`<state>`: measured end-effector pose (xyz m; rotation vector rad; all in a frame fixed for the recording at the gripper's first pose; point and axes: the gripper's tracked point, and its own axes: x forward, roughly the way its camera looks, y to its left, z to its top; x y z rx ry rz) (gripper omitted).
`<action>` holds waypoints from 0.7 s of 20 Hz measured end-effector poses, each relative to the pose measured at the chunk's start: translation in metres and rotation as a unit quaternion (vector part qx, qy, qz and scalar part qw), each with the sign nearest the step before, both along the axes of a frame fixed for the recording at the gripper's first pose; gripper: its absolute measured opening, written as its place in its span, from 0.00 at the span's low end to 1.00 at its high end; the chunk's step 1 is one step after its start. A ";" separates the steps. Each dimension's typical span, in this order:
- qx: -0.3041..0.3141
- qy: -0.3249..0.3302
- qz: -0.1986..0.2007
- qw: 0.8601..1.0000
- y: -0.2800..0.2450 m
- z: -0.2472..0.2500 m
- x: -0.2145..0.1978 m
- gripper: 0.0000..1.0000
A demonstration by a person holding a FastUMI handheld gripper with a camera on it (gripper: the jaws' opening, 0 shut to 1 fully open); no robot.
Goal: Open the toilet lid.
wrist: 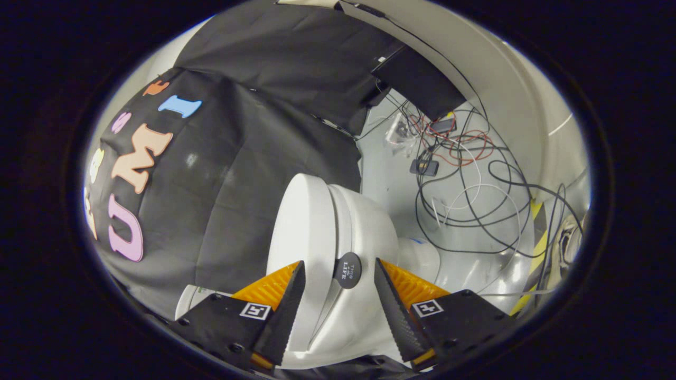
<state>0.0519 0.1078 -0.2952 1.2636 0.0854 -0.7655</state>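
the gripper (338, 303) has its two fingers (280, 311) spread wide apart, and they pinch nothing. the toilet (364, 232) sits right between them and just ahead, against the black cloth wall (222, 174).

the lid (303, 227) is the flat white part nearest the cloth. the whole view is tipped over, so it is hard to say for sure, but the lid looks like it is already swung away from the seat (346, 221) a bit, with a thin gap between the two. a small dark round sticker (347, 269) sits on the front edge of the seat, between the fingertips.

the lid is likely hard plastic. it should be stiff, smooth and a little slippery, and not very heavy. it turns on a hinge at the back, so it will swing, not lift straight off. the best place to take hold looks like the thin front rim of the lid, far from the hinge, where a small push moves it most. one finger could slip into the gap and the other go outside. hold it gently so it does not slide out and bang.

loose wires (465, 190) lie on the floor (385, 163) beyond the toilet, well apart from the fingers.
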 end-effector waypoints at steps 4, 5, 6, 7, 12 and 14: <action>0.015 -0.011 0.009 1.000 -0.006 -0.014 0.010 0.82; 0.015 -0.016 0.013 1.000 -0.006 -0.012 0.013 0.82; 0.017 -0.018 0.009 1.000 -0.010 -0.014 0.016 0.72; 0.031 0.010 0.013 0.999 -0.012 -0.025 0.011 0.61; 0.031 0.016 0.035 0.999 -0.009 -0.031 0.013 0.19; 0.033 0.003 0.033 0.999 -0.005 -0.028 0.016 0.14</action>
